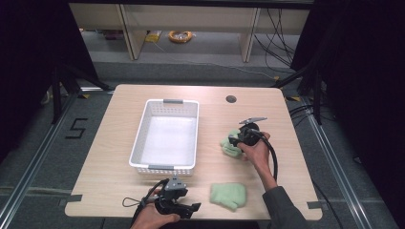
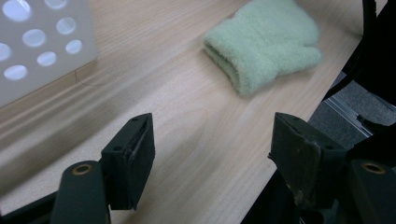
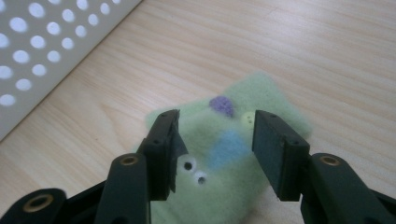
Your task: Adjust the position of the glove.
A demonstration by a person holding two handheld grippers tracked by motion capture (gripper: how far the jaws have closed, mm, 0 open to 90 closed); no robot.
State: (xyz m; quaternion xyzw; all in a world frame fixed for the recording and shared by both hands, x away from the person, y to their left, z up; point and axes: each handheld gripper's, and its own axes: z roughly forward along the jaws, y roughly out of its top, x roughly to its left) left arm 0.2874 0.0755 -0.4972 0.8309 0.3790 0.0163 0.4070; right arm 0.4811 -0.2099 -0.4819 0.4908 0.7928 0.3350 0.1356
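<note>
A plain green mitten [image 1: 229, 194] [image 2: 264, 44] lies flat near the table's front edge. My left gripper [image 1: 195, 208] [image 2: 212, 135] sits low to its left, jaws open and pointing toward it, with bare wood between them. A second green mitten [image 1: 229, 144] [image 3: 229, 147], with googly eyes and purple and blue patches, lies to the right of the basket. My right gripper [image 1: 234, 140] [image 3: 215, 126] hovers just over this mitten, open, its jaws straddling the patches without pressing on them.
A white perforated basket [image 1: 165, 168] [image 2: 42, 42] [image 3: 46, 51] stands empty left of the table's centre. A round cable hole [image 1: 231, 99] sits near the far edge. The table's front edge [image 2: 289, 126] runs close to my left gripper's right jaw.
</note>
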